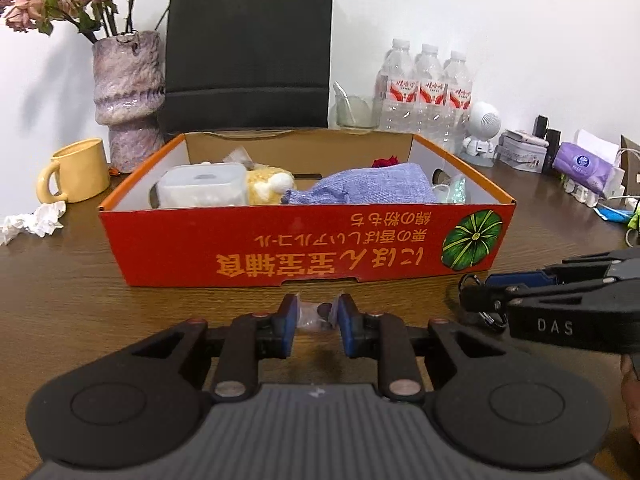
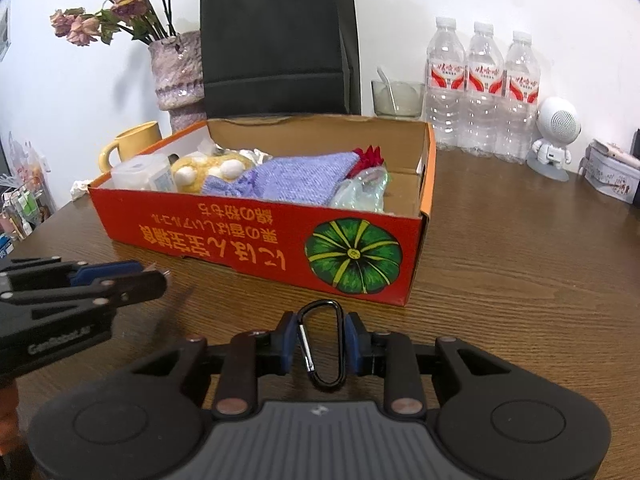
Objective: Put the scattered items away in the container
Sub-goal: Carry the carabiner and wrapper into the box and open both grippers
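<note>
Left claw (image 1: 317,316) is clamped on a small clear plastic packet with dark bits inside (image 1: 316,315), just short of the open red-orange cardboard box with a green pumpkin print (image 1: 304,248) ahead of it on the brown wood-grain desk (image 1: 60,280). Only the left wrist view shows that packet. Right claw (image 2: 321,338) grips a black metal carabiner clip (image 2: 322,346), box corner ahead-right. The left view shows that clip mostly hidden; the right view shows it whole.
</note>
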`<act>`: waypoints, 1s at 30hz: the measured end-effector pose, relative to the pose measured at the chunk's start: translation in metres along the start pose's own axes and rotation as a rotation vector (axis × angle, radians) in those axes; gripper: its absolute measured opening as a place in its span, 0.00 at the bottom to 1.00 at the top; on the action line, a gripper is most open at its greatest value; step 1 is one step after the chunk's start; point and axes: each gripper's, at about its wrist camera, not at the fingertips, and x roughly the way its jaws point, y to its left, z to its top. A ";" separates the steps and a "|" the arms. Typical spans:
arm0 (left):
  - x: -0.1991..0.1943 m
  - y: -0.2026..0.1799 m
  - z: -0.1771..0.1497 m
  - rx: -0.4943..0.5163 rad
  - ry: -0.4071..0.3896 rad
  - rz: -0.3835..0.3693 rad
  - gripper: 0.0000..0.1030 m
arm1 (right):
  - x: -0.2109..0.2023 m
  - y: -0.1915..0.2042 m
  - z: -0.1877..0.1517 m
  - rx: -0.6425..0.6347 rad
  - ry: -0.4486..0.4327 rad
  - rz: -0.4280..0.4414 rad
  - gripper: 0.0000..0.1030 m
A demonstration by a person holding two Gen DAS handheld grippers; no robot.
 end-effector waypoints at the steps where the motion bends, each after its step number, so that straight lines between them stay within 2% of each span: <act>1: -0.004 0.003 -0.002 -0.002 -0.002 -0.004 0.22 | -0.002 0.002 0.000 0.000 -0.004 0.001 0.24; 8: -0.025 0.023 -0.008 -0.031 -0.025 -0.031 0.21 | -0.011 0.021 -0.004 0.011 -0.008 0.002 0.24; 19: -0.046 0.044 0.000 -0.071 -0.079 -0.079 0.22 | -0.042 0.041 0.007 0.070 -0.101 0.003 0.24; 25: -0.051 0.049 0.047 -0.029 -0.176 -0.081 0.22 | -0.042 0.039 0.052 0.061 -0.163 0.013 0.24; 30: -0.018 0.053 0.097 -0.047 -0.247 -0.063 0.22 | -0.011 0.034 0.096 0.065 -0.201 -0.009 0.24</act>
